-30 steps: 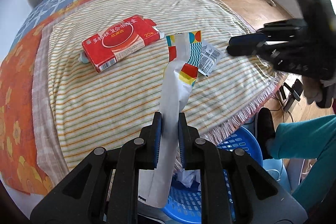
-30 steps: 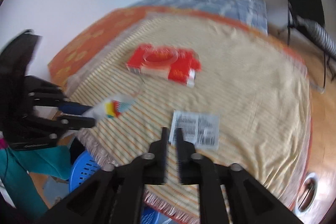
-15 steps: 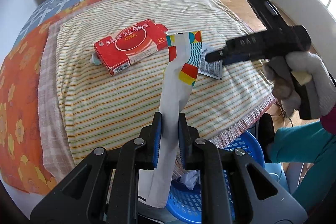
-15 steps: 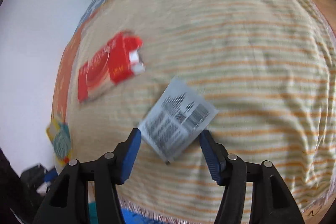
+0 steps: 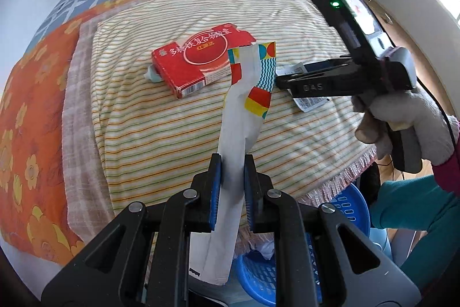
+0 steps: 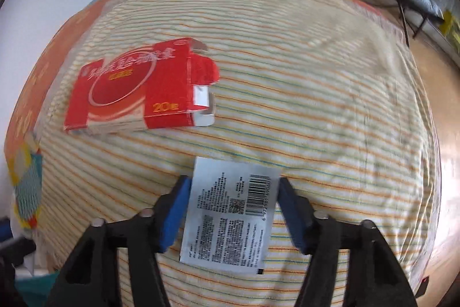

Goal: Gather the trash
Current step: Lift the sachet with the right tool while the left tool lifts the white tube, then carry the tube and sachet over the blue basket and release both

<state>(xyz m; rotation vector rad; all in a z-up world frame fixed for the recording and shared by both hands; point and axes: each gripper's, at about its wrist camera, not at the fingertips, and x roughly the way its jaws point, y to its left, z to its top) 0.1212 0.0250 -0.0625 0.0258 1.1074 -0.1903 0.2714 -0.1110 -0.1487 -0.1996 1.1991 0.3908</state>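
Striped cloth (image 6: 302, 94) covers the bed, and on it lie a red carton (image 6: 135, 88) and, nearer the edge, a flat white packet printed with a barcode (image 6: 230, 217). The right gripper (image 6: 233, 209) straddles that packet from above, its blue pads at the packet's two side edges, and its jaws are closing; whether the pads already press on it I cannot tell. A flat sachet on soft cloth is likely to slide or fold, so the pads should sink a little into the fabric and get under the edges before they meet, pinching the packet into a ridge. The left gripper (image 5: 232, 192) is clamped on a long white wrapper with a coloured end (image 5: 244, 111), which hangs over the blue basket (image 5: 258, 275) below the bed's edge. Dropping it there seems the sensible companion move. The carton remains to be collected.
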